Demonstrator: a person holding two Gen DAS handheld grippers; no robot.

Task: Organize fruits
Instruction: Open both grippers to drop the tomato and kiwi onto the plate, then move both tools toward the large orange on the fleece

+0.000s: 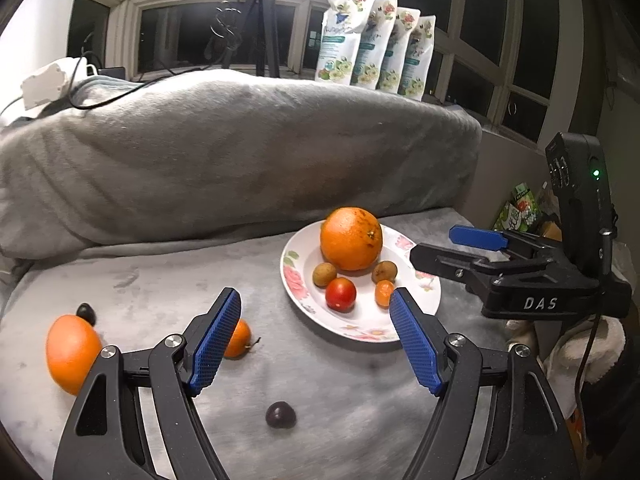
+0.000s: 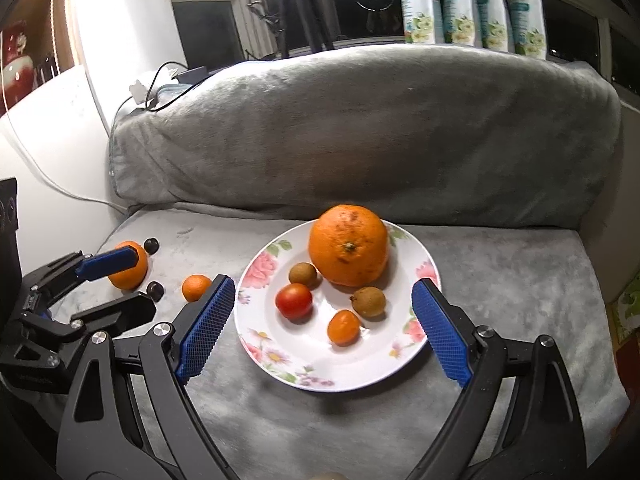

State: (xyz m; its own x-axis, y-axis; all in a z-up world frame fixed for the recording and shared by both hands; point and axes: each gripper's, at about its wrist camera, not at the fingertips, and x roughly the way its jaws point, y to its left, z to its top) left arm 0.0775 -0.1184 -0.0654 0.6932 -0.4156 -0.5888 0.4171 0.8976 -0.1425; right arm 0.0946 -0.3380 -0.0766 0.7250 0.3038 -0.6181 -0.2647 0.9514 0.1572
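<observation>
Both claws spread, empty: left claw [image 1: 316,344], right claw [image 2: 324,316]. Plate [image 2: 360,376] holds five fruits; four loose on blanket [image 1: 160,280]. Dark fruit [image 1: 281,415] may roll on soft fabric if nudged.

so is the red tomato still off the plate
No, the red tomato lies on the floral plate, in front of the big orange.
</observation>
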